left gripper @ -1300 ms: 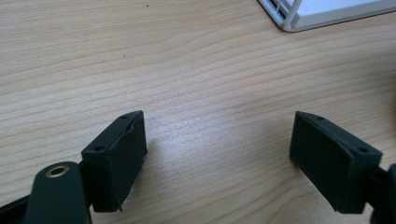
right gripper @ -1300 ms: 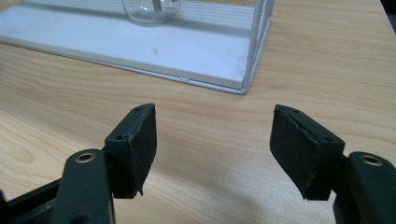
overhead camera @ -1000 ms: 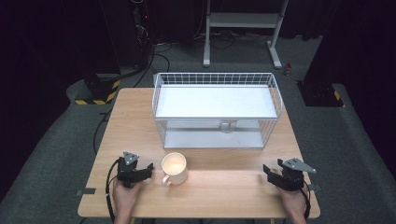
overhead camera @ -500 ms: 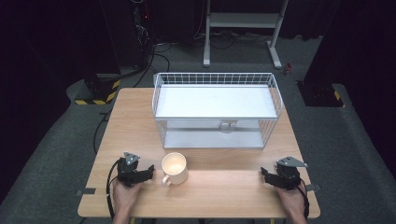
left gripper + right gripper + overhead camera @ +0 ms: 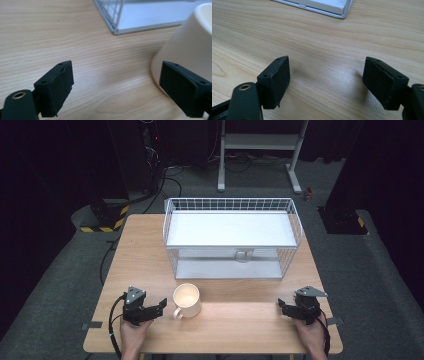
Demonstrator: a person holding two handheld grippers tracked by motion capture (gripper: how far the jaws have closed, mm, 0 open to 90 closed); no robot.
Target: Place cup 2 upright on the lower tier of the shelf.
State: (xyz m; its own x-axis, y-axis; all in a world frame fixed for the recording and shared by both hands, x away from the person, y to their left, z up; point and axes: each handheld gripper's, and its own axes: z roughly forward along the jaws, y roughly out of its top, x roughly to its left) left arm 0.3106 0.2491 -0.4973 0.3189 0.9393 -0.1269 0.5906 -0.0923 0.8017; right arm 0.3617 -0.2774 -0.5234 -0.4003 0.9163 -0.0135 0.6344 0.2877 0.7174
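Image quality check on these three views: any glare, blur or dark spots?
High view: table well lit, surroundings nearly black, mug interior glows, slightly overexposed. Left gripper view: grain sharp, rack soft at the top, mug cropped by the right edge. Right gripper view: a soft sheen on the wood between the jaws, tool shadows faint, rack corner a bit blurred.

A white wire rack [image 5: 233, 237] stands on the wooden table [image 5: 145, 255], dark floor around.

Overhead; two low close tabletop [image 5: 240, 320] views
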